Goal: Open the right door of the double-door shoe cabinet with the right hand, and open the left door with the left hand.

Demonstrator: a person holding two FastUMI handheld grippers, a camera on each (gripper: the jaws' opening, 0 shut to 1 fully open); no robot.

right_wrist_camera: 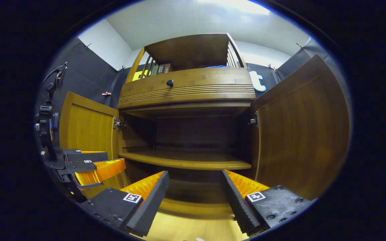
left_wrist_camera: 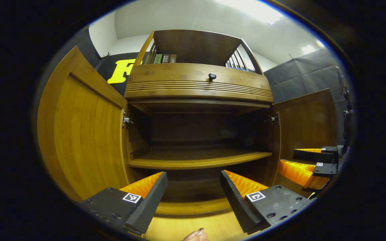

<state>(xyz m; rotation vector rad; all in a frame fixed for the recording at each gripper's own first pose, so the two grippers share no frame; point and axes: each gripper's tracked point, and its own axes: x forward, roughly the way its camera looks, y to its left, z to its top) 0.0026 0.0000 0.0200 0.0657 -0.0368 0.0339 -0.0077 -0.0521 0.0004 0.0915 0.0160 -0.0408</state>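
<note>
Both doors [left_wrist_camera: 82,134] [right_wrist_camera: 300,130] of the cabinet [left_wrist_camera: 198,83] stand wide. Our left gripper [left_wrist_camera: 193,190] and right gripper [right_wrist_camera: 194,190] gape, holding nothing. We should pull back slowly and not bump the doors.

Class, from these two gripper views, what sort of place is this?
Probably a staged recording booth: a wooden shoe cabinet with both doors open stands before black cloth walls, under a plain white ceiling.

Setting: a recording booth staged as a home corner.
Walls: black cloth [right_wrist_camera: 82,77] pinned below white plaster.
Furniture: wooden shoe cabinet [left_wrist_camera: 199,83], both doors swung open, bare shelf [left_wrist_camera: 196,159] inside.
Top rack: a row of books [left_wrist_camera: 164,58].
Floor: pale wood laminate [left_wrist_camera: 186,227].
</note>
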